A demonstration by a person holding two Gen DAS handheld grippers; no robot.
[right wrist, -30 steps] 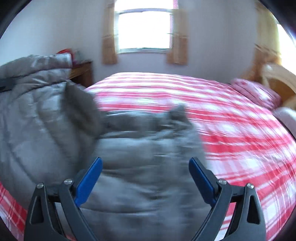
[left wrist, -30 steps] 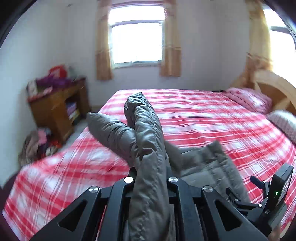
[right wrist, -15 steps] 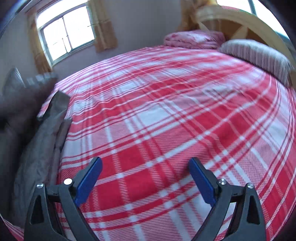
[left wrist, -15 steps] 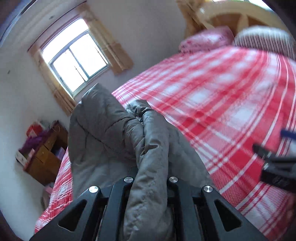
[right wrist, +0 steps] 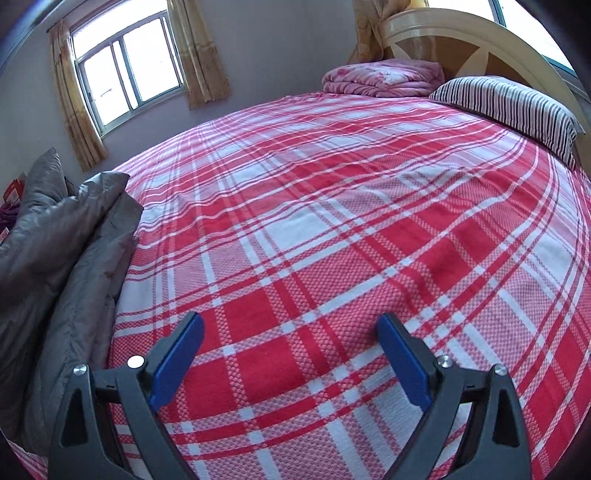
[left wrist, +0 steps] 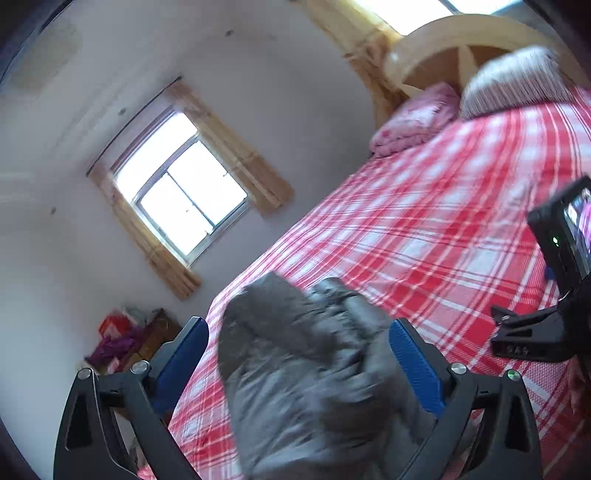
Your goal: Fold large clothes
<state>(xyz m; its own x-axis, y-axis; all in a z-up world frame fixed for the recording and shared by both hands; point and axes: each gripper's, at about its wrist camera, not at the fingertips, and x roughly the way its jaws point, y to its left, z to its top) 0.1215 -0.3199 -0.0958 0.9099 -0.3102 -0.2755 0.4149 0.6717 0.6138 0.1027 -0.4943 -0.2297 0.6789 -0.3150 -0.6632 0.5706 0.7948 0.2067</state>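
jacket [right wrist: 62, 251] on bed [right wrist: 332, 221], left edge | pillow [right wrist: 509, 107] at headboard [right wrist: 461, 33], far right

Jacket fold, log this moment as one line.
left hand-held gripper: jaws opening, jacket between, unpressed | right hand-held gripper: open, empty, over bed

Left gripper [left wrist: 298, 363]: black angular frame with triangular cut-outs, ribbed blue pads [left wrist: 415, 369], and silver round screws were noted. Right gripper [right wrist: 290, 354]: the same black frame, blue pads and silver screws were recorded. On it, a black camera block with a green light was seen.
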